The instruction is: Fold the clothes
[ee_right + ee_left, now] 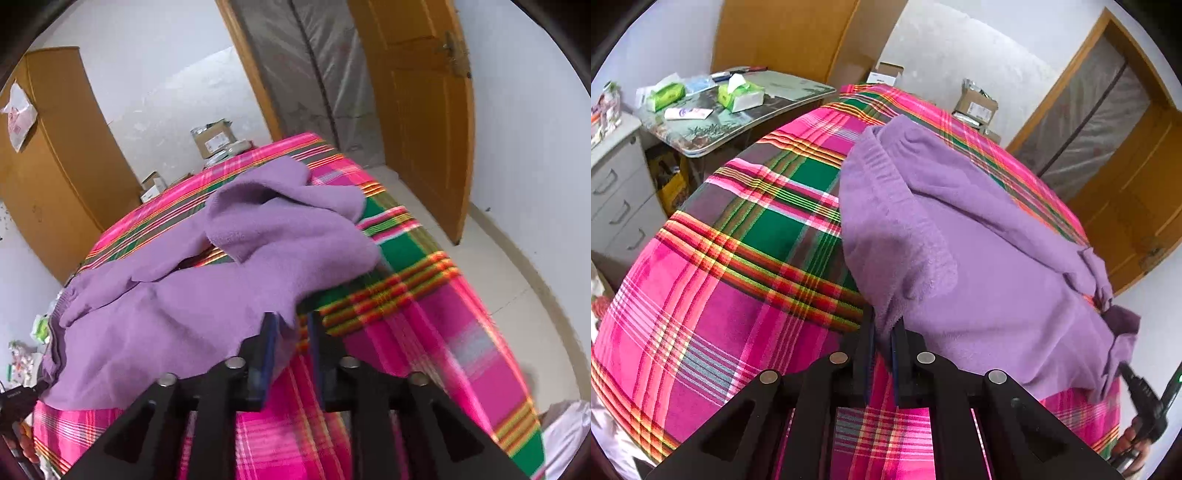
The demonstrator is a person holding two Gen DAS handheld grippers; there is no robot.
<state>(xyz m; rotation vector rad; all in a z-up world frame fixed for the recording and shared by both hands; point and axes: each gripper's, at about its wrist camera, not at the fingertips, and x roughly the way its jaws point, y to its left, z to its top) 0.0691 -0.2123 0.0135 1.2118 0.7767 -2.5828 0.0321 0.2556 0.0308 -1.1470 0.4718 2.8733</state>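
A purple fleece garment [960, 236] lies crumpled on a bed covered with a pink, green and orange plaid sheet [713, 295]. My left gripper [882, 332] is shut on the garment's near edge, the fabric pinched between its two narrow fingers. In the right wrist view the same garment [184, 295] spreads left and away. My right gripper [291, 328] has its fingers a small gap apart, with the garment's edge hanging between them just above the plaid sheet [443, 339]; it grips the cloth loosely. The right gripper also shows in the left wrist view [1123, 369] at the garment's far corner.
A table [790, 88] with tissue packs and a grey drawer unit [617, 184] stand left of the bed. Cardboard boxes [975, 107] sit on the floor beyond it. A wooden door [421, 110] and a plastic-covered doorway [314, 74] are at the far right.
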